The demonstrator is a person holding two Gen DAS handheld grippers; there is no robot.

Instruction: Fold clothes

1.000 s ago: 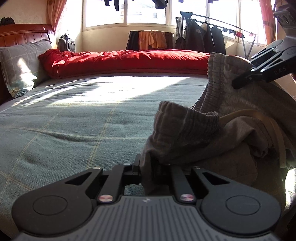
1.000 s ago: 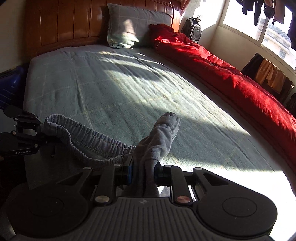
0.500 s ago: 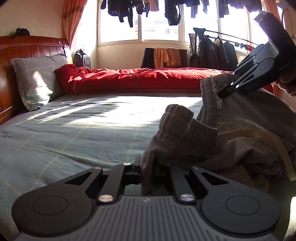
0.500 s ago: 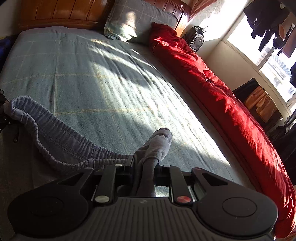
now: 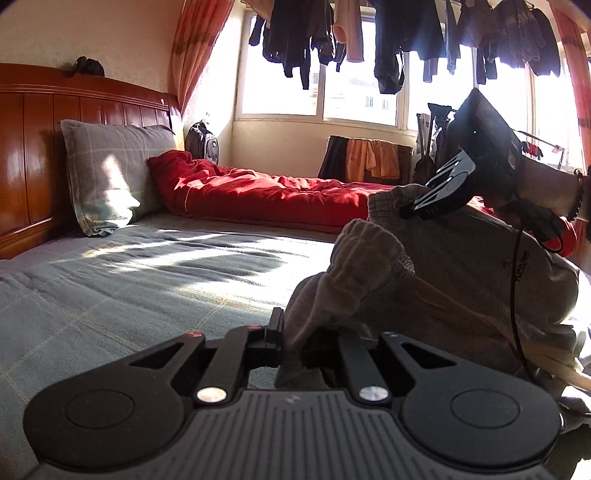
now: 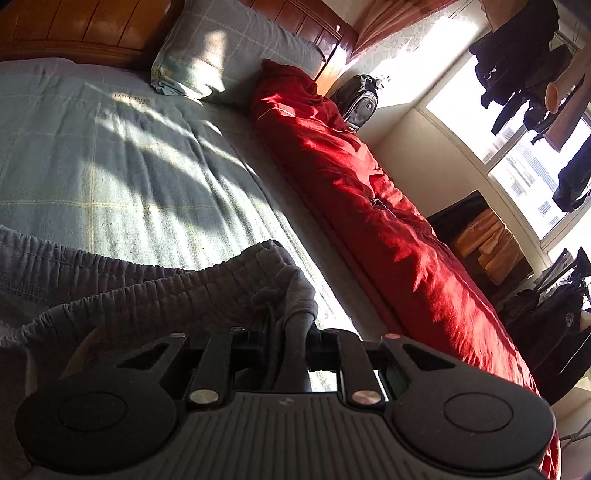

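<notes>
Left gripper point(image 5: 291, 343), right gripper point(image 6: 288, 347) both clamped on grey trousers point(image 5: 369, 258) waistband above bed point(image 5: 110, 295). Risk: bunched waistband slips, fold skews.

The sweatpants point(image 5: 373, 266) are a plain grey-brown with a ribbed waistband point(image 6: 122, 291) that reads bluish-grey in shade, and both the left gripper point(image 5: 291, 339) and the right gripper point(image 6: 286, 343) are matt black. The bed sheet point(image 6: 110, 177) is a faded blue-green crossed by thin pale yellow lines — the pillow point(image 5: 110, 173) wears the same check on grey. Beside it the quilt point(image 6: 369, 206) is solid bright red, the headboard point(image 5: 29, 147) a glossy reddish-brown wood, the curtain point(image 5: 195, 55) orange-pink, the backpack point(image 6: 360, 98) black and grey — and the hanging clothes point(image 5: 306, 33) are mostly black.
</notes>
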